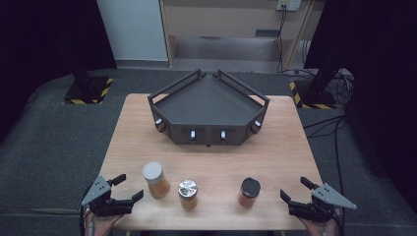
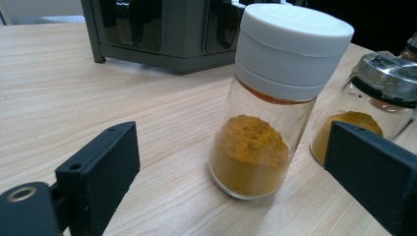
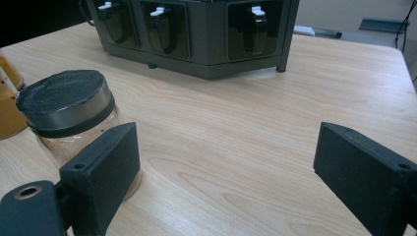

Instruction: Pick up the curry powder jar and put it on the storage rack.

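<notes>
- Pale wood forms the worktop (image 1: 275, 157), on which three jars are lined up near the front edge.
- At the left, the white-lidded jar (image 1: 155, 179) is seen just ahead of the left gripper (image 1: 129, 187), whose fingers are spread and grasp nothing.
- At the middle stands the silver-lidded jar (image 1: 188, 193).
- Near the black-lidded jar (image 1: 249, 191), the right gripper (image 1: 293, 189) is held with fingers released.
- Behind them, a dark angular rack (image 1: 209, 105) is placed.

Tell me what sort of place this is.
Probably a recording studio or lab: a lone wooden table on grey carpet, black curtains at the sides, and stand bases marked with hazard tape.
</notes>
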`<state>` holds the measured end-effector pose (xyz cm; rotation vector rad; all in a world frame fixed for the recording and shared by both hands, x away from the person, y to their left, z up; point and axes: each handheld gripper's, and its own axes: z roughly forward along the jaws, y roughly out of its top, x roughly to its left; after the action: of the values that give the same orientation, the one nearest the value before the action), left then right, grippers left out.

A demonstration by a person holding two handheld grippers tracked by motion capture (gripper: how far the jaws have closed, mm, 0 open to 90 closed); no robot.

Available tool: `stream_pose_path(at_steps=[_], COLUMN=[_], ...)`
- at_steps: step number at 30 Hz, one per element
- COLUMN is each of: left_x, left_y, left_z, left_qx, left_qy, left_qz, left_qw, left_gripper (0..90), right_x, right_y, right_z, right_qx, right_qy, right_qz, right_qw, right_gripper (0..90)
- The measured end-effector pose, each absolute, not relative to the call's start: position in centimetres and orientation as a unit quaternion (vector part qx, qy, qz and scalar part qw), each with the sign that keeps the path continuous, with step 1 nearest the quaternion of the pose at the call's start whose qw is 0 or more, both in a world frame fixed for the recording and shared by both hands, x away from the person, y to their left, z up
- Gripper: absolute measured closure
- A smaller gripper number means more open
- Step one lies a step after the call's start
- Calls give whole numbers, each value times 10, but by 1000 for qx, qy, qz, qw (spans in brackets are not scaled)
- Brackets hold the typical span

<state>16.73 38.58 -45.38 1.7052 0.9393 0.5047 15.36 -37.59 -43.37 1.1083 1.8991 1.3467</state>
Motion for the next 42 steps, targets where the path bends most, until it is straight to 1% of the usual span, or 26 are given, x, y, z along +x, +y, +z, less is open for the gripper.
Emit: stream_pose_path(at_steps=[23,42], left_x=[170,175], left_y=[388,383], left_z=[-455,-443], left_qx=[716,721], left_qy=[390,402], left_qz=[203,195], left_qw=[542,530], left_gripper=[58,70], right_x=[155,155], right_y=[-376,-375], right_z=[-434,-434], right_qx=[414,417], right_qy=[709,706], right_qz=[501,500], right_qw=[274,278], right_gripper=[102,104])
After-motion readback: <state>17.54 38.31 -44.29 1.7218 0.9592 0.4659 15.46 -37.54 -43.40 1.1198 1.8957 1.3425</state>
